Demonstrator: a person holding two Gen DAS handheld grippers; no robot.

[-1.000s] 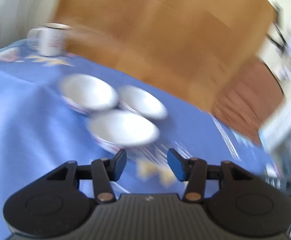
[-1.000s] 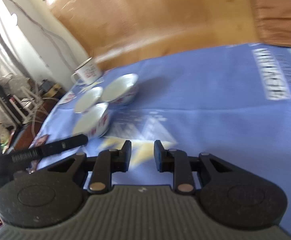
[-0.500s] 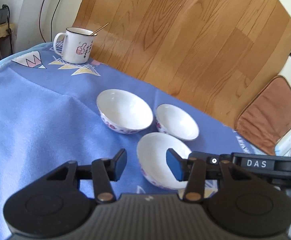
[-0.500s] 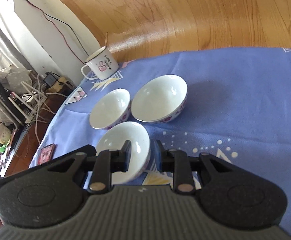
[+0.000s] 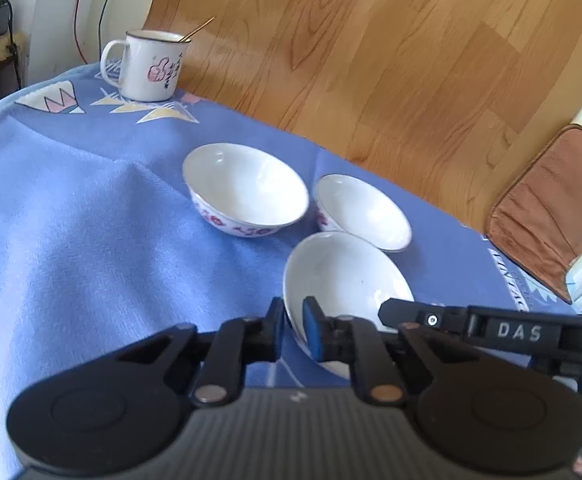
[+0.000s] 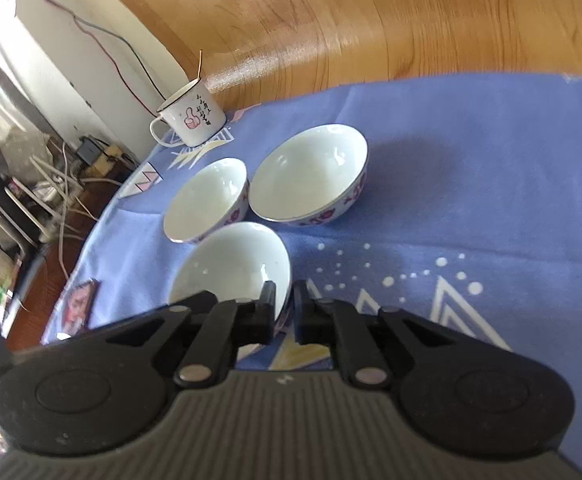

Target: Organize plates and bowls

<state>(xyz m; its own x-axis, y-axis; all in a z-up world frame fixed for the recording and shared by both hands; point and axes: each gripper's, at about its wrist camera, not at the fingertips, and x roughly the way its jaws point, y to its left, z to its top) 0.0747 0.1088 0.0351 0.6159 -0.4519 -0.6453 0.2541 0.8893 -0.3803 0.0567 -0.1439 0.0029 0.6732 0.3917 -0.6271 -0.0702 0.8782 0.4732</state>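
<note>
Both claws just closed, each now pinching rim of same bowl.

- Left claw: half a second back jaws stood spread over near bowl; now clamped on its near-left rim, lower centre of frame.
- Right claw: narrowed likewise, gripping same near bowl at right rim.
- Large bowl and small bowl untouched on desk, centre of frame.
- Mug upper left, clear of work.

Judgement: grasp made, lift not begun; next, stack into large bowl.

Three bowls clustered on cloth; mug behind, near cloth's far edge.
</note>
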